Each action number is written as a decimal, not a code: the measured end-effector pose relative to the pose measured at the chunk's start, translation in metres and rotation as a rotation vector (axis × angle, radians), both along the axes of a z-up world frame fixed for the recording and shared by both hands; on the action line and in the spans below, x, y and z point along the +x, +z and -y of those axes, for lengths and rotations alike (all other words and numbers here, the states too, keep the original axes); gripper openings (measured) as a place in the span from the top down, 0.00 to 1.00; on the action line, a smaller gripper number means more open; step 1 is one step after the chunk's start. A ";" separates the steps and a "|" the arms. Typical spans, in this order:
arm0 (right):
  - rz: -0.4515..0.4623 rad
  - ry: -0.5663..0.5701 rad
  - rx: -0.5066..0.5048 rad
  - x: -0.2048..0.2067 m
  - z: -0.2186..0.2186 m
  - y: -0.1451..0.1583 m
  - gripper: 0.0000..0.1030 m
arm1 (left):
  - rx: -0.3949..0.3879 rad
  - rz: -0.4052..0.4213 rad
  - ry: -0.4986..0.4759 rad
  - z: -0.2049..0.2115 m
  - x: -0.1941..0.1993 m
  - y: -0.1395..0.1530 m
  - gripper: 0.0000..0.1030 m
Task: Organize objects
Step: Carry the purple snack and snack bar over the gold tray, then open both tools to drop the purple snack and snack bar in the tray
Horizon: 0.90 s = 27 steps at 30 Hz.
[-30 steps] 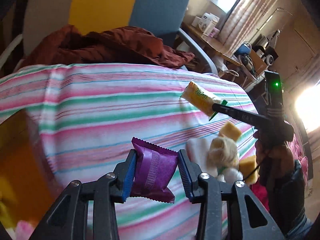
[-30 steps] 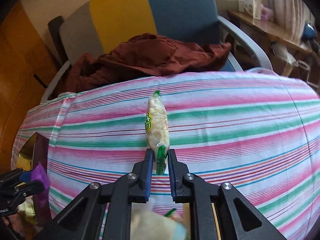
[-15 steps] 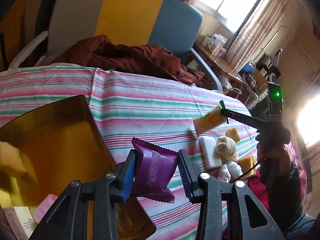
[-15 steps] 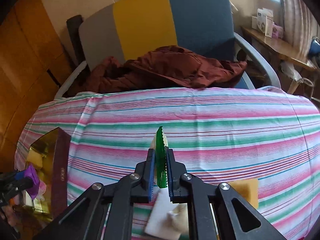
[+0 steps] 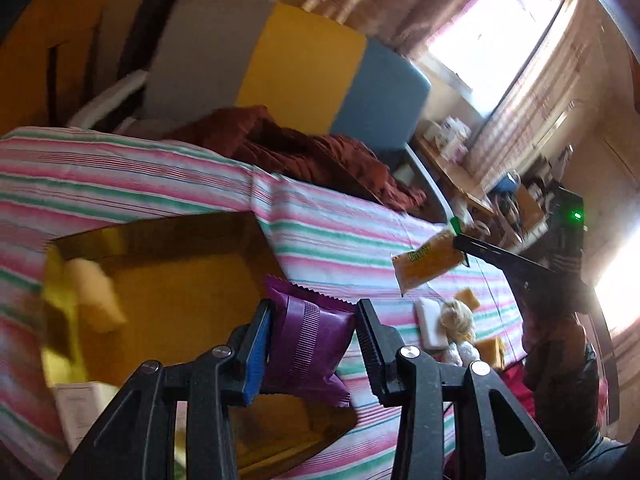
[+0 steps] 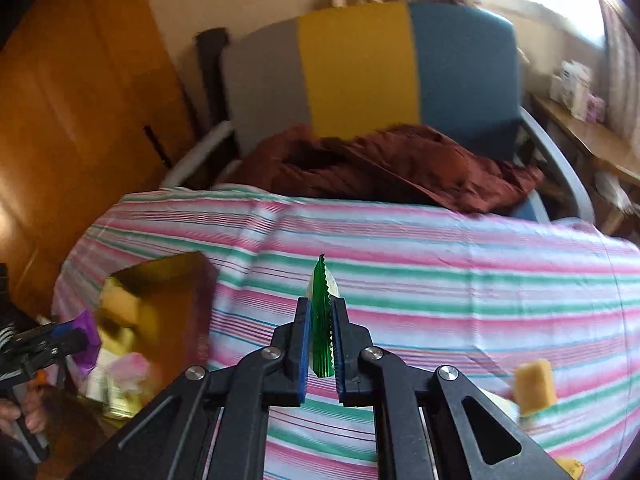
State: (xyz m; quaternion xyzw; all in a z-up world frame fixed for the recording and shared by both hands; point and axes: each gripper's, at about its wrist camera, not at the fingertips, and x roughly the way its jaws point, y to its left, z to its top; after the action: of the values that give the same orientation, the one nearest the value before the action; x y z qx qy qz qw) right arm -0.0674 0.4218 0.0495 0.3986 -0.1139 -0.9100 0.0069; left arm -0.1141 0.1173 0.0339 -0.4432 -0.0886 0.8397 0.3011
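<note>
My left gripper (image 5: 314, 330) is shut on a purple snack packet (image 5: 306, 346) and holds it over the near edge of a gold box (image 5: 160, 280) on the striped cloth. My right gripper (image 6: 320, 326) is shut on the green sealed end of a yellow snack packet (image 6: 322, 320); in the left wrist view the packet (image 5: 428, 266) hangs in the air to the right of the box. The gold box (image 6: 160, 300) sits at the left in the right wrist view, with small items inside.
A striped cloth (image 5: 340, 248) covers the table. A white bar, a pale doll and yellow sponges (image 5: 448, 316) lie at its right. A yellow sponge (image 6: 534, 384) lies near my right gripper. A chair with a brown garment (image 6: 380, 164) stands behind.
Both grippers have moved left toward the gold box with their packets. The box has come into view under my left gripper. The yellow packet now hangs edge-on from my right gripper.
</note>
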 end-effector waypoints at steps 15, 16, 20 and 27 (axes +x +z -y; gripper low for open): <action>0.025 0.288 -0.048 -0.061 0.160 0.003 0.90 | 0.057 -0.010 0.304 0.152 -0.005 -0.001 0.60; 0.036 0.295 -0.052 -0.064 0.166 -0.001 0.90 | 0.061 -0.003 0.311 0.156 -0.005 -0.005 0.60; 0.070 0.308 -0.095 -0.076 0.186 -0.016 0.90 | 0.080 0.015 0.309 0.161 -0.009 -0.013 0.60; 0.086 0.309 -0.116 -0.080 0.202 -0.027 0.90 | 0.095 0.048 0.272 0.145 -0.017 -0.028 0.60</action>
State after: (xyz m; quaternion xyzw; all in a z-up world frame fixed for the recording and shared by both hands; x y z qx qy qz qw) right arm -0.1473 0.2201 0.0223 0.4490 -0.1037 -0.8720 0.1648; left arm -0.1307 -0.0273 0.0058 -0.4323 -0.1948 0.8567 0.2031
